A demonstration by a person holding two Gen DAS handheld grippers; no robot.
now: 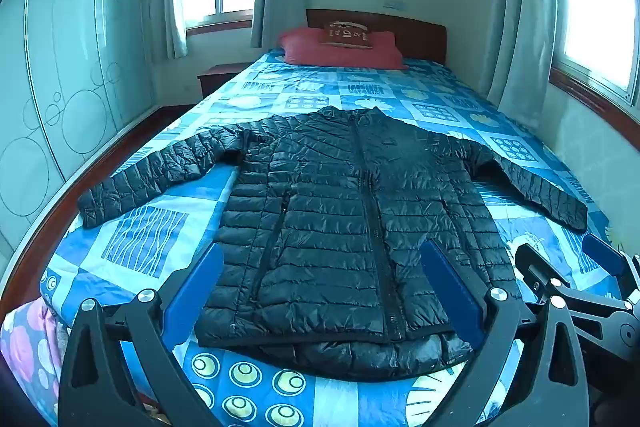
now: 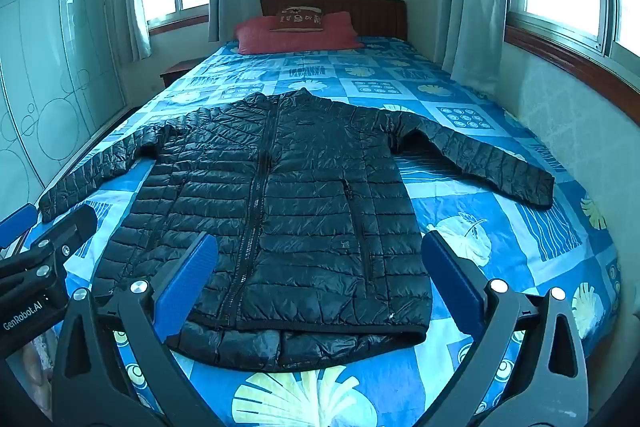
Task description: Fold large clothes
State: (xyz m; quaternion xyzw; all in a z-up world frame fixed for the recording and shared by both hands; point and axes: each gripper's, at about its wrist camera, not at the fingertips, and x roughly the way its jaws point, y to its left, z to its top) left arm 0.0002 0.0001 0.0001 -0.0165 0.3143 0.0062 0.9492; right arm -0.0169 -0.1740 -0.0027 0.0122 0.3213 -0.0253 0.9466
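Observation:
A black quilted puffer jacket [image 1: 340, 211] lies flat and zipped on the bed, front up, both sleeves spread out sideways, collar toward the headboard. It also shows in the right wrist view [image 2: 280, 211]. My left gripper [image 1: 322, 267] is open and empty, held above the jacket's hem. My right gripper [image 2: 320, 259] is open and empty, above the hem's right half. The right gripper shows at the right edge of the left wrist view [image 1: 576, 275]; the left gripper shows at the left edge of the right wrist view [image 2: 44, 235].
The bed has a blue patterned cover [image 1: 144, 239] and a wooden frame. A red pillow [image 1: 340, 51] with a small brown cushion lies by the headboard [image 1: 416, 31]. A wardrobe [image 1: 72, 67] stands left, a wall and windows right. A nightstand [image 1: 218, 75] stands far left.

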